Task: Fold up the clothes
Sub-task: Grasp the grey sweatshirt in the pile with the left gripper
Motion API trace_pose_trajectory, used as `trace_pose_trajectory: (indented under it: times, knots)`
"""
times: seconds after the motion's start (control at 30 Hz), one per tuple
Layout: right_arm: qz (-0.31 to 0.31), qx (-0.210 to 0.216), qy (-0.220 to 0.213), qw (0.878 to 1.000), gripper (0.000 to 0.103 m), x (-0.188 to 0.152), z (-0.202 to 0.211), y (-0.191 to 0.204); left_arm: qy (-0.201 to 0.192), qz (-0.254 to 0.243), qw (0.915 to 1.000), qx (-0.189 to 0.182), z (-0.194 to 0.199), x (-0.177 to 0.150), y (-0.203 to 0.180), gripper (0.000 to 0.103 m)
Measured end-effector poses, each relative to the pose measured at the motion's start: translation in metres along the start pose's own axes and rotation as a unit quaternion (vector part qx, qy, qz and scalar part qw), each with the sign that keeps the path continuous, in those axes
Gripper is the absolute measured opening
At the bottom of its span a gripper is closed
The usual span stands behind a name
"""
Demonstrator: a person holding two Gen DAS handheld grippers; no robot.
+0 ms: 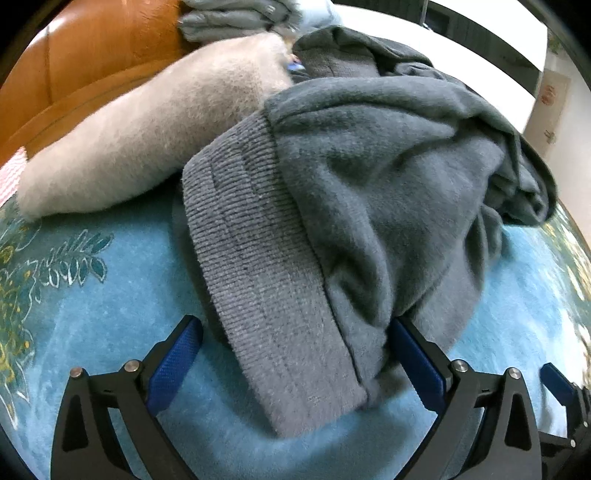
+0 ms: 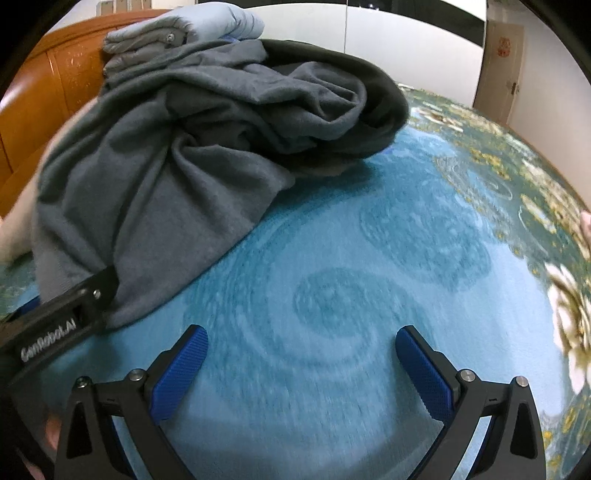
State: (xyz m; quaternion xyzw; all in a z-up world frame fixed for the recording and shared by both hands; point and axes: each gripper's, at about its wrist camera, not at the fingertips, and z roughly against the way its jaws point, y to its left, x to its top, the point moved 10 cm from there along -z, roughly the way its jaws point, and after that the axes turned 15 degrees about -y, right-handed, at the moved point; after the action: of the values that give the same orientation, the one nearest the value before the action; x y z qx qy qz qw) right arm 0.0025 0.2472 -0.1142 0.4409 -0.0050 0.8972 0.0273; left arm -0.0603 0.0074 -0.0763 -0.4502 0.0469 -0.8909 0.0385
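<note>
A crumpled grey sweater (image 1: 369, 177) lies in a heap on the blue patterned blanket (image 1: 103, 295). Its ribbed hem (image 1: 266, 280) reaches down between the fingers of my left gripper (image 1: 295, 350), which is open around it, jaws wide apart. In the right wrist view the same grey sweater (image 2: 177, 155) fills the upper left. My right gripper (image 2: 301, 354) is open and empty over bare blanket (image 2: 369, 258), to the right of the sweater. The left gripper's black body (image 2: 59, 321) shows at the sweater's lower edge.
A fluffy beige garment (image 1: 147, 136) lies left of the sweater. Folded light grey clothes (image 2: 177, 33) sit behind it against an orange wooden headboard (image 1: 92, 48). The blanket's floral border (image 2: 517, 177) runs along the right side. A door (image 2: 498, 62) stands at the far right.
</note>
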Motion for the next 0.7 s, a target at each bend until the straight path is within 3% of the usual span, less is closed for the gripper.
trace_pose_trajectory:
  times: [0.1,0.2,0.3,0.4,0.47,0.5,0.57,0.63,0.7]
  knots:
    - [-0.015,0.004,-0.025,1.000,0.103,-0.007,0.030,-0.014,-0.032,-0.008,0.9988,-0.037,0.009,0.012,-0.017,0.101]
    - [-0.006,-0.022,-0.036,0.999,0.103,-0.009,0.038,-0.038,-0.088,-0.061,0.9938,-0.030,0.015,0.042,-0.051,0.101]
    - [-0.033,-0.043,-0.037,0.998,0.103,0.000,0.043,-0.060,-0.114,-0.113,0.9870,-0.012,0.010,0.058,-0.093,0.101]
    - [-0.045,-0.048,-0.035,0.997,0.103,0.000,0.055,-0.068,-0.097,-0.157,0.9828,0.003,-0.017,0.059,-0.119,0.101]
    - [-0.032,-0.045,-0.046,0.997,0.103,-0.002,0.058,-0.075,-0.087,-0.203,0.9748,0.029,-0.027,0.051,-0.132,0.098]
    - [-0.031,-0.045,-0.045,0.998,0.103,-0.002,0.060,-0.077,-0.083,-0.211,0.9735,0.030,-0.029,0.047,-0.135,0.092]
    - [-0.032,-0.045,-0.040,0.998,0.103,0.000,0.063,-0.080,-0.075,-0.218,0.9727,0.025,-0.031,0.040,-0.139,0.043]
    - [-0.033,-0.045,-0.036,0.998,0.103,0.001,0.066,-0.083,-0.074,-0.197,0.9775,0.011,-0.027,0.039,-0.143,0.025]
    - [-0.048,-0.046,-0.031,0.997,0.103,0.005,0.066,-0.088,-0.084,-0.180,0.9800,-0.016,-0.012,0.049,-0.154,0.018]
